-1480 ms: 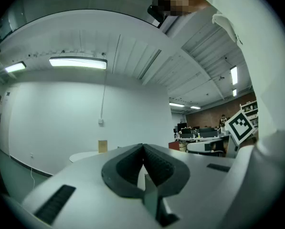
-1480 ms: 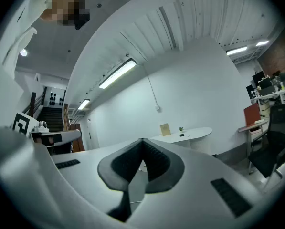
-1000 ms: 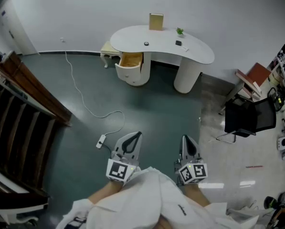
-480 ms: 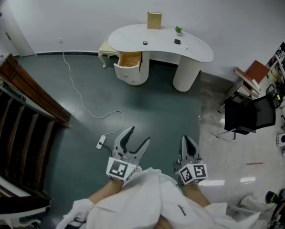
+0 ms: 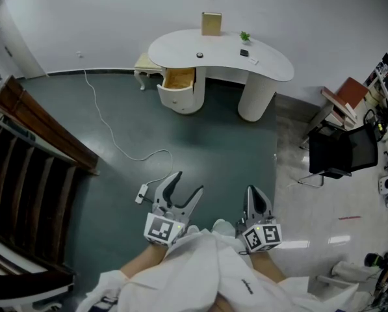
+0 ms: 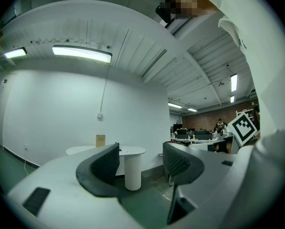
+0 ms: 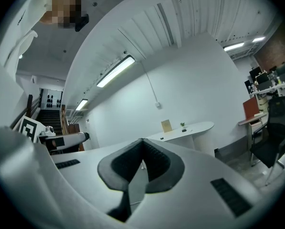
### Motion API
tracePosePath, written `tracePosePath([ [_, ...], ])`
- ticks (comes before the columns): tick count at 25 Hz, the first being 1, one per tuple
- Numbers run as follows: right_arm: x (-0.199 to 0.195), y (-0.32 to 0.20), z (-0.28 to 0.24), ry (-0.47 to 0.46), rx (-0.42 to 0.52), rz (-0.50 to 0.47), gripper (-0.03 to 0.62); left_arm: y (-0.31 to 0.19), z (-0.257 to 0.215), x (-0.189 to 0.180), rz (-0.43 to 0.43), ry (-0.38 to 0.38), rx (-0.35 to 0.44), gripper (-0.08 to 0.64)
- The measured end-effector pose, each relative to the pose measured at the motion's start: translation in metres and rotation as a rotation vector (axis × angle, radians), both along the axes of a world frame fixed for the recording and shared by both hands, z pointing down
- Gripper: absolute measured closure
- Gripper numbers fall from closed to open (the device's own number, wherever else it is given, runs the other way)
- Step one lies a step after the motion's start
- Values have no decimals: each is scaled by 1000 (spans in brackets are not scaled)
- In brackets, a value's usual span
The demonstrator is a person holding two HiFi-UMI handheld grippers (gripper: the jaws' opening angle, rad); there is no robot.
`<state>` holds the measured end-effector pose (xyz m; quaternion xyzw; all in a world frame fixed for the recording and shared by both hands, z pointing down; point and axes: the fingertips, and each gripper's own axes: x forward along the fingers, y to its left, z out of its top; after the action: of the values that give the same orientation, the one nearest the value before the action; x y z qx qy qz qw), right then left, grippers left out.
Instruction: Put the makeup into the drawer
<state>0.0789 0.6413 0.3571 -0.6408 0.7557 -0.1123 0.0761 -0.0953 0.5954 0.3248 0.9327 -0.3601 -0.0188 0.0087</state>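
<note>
A white curved desk [image 5: 219,57] stands far ahead by the wall, its wood-lined drawer [image 5: 179,79] pulled open at the left pedestal. Two small dark items [image 5: 199,55] [image 5: 244,52] lie on the desktop, too small to identify. My left gripper [image 5: 188,182] is low in the head view, open and empty, pointing toward the desk. My right gripper [image 5: 255,192] is beside it, shut on nothing. In the left gripper view the jaws [image 6: 141,152] stand apart, the desk [image 6: 132,150] between them. In the right gripper view the pads [image 7: 142,144] meet, the desk [image 7: 185,129] beyond.
A tan board [image 5: 212,24] and a small plant [image 5: 245,37] stand on the desk. A white cable with a power strip [image 5: 142,192] trails over the green floor. A wooden stair rail [image 5: 38,135] is at the left, a black chair [image 5: 340,151] at the right.
The left gripper's jaws have gone from shut to wide open. The view has shifted slightly, and a shoe tip now shows between the grippers.
</note>
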Motion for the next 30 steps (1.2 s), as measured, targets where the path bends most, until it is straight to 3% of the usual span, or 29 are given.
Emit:
tracePosePath([
  [15, 26, -82, 5, -6, 1, -18, 575, -85, 2, 24, -19, -9, 9, 279],
  [30, 93, -217, -5, -15, 9, -87, 575, -215, -6, 93, -89, -2, -29, 279],
])
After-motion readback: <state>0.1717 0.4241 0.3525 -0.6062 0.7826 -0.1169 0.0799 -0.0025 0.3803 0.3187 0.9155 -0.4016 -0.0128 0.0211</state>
